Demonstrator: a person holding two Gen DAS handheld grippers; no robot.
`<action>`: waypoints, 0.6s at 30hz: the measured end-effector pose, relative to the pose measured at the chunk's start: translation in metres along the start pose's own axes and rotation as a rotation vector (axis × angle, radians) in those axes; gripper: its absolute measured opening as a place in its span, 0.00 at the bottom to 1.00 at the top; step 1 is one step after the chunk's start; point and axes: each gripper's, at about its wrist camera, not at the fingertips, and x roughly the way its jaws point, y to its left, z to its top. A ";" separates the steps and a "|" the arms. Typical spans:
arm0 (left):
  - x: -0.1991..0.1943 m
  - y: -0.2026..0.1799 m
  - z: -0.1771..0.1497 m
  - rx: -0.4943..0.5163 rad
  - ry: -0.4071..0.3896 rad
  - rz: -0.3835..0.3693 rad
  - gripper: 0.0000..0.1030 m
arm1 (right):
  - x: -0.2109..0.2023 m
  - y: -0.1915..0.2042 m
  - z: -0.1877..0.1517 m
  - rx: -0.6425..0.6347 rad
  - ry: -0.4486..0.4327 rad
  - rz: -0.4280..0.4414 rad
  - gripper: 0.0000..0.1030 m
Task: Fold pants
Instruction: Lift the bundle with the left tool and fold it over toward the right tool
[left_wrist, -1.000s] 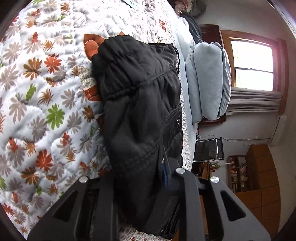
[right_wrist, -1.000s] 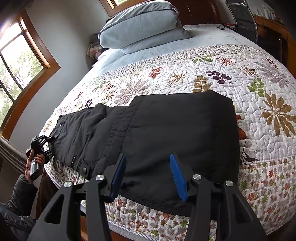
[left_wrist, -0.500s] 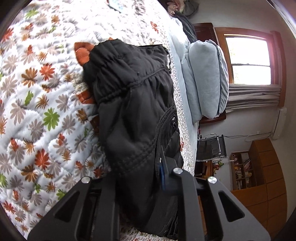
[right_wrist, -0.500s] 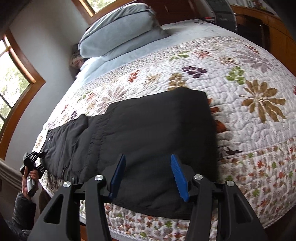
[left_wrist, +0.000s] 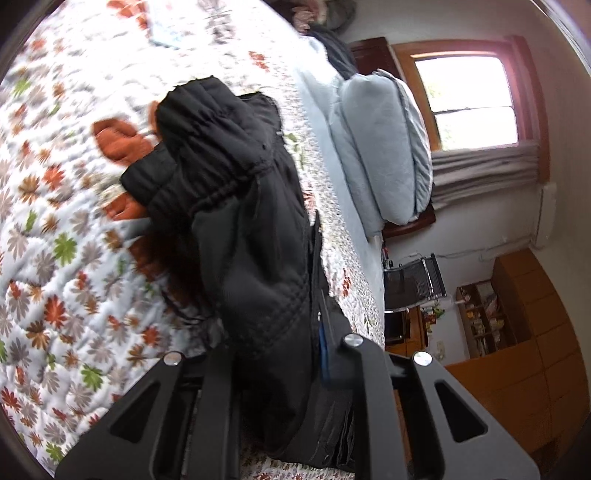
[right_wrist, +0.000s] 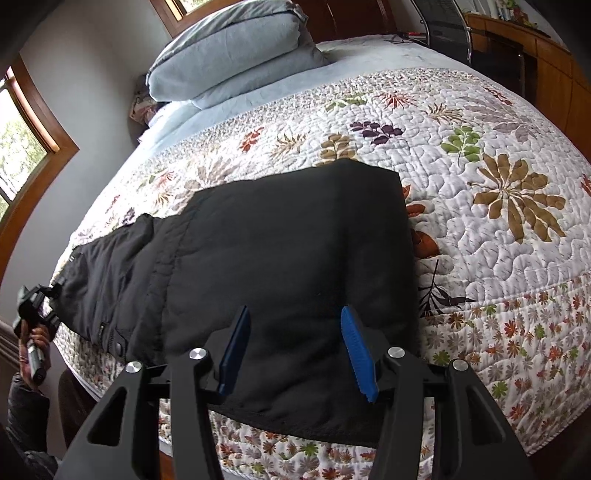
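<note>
Black padded pants (right_wrist: 258, 258) lie stretched across the floral quilt, waist end at the left, leg end near me. My right gripper (right_wrist: 295, 350) is open, its blue pads (right_wrist: 354, 347) hovering over the near leg edge. My left gripper (left_wrist: 295, 354) is shut on the waist end of the pants (left_wrist: 258, 236), which bunches up and lifts off the quilt. The left gripper also shows in the right wrist view (right_wrist: 33, 306) at the bed's left edge, held by a hand.
The bed's quilt (right_wrist: 480, 166) stretches to the right of the pants. Pale blue pillows (right_wrist: 236, 48) are stacked at the headboard. A chair (right_wrist: 447, 26) and wooden cabinets (left_wrist: 517, 332) stand beside the bed. Windows (left_wrist: 469, 99) are in the walls.
My left gripper has raised and pulled the waist end, so the cloth bunches higher. My right gripper has moved closer over the leg end, still open.
</note>
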 end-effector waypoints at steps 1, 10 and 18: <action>0.000 -0.005 -0.001 0.017 0.000 -0.006 0.14 | 0.001 0.000 0.000 -0.002 0.004 -0.004 0.51; 0.000 -0.030 -0.008 0.106 -0.002 -0.053 0.14 | 0.007 0.001 -0.001 -0.009 0.017 -0.017 0.52; 0.006 -0.073 -0.023 0.262 0.014 -0.125 0.14 | 0.002 -0.002 0.002 0.009 0.005 0.003 0.52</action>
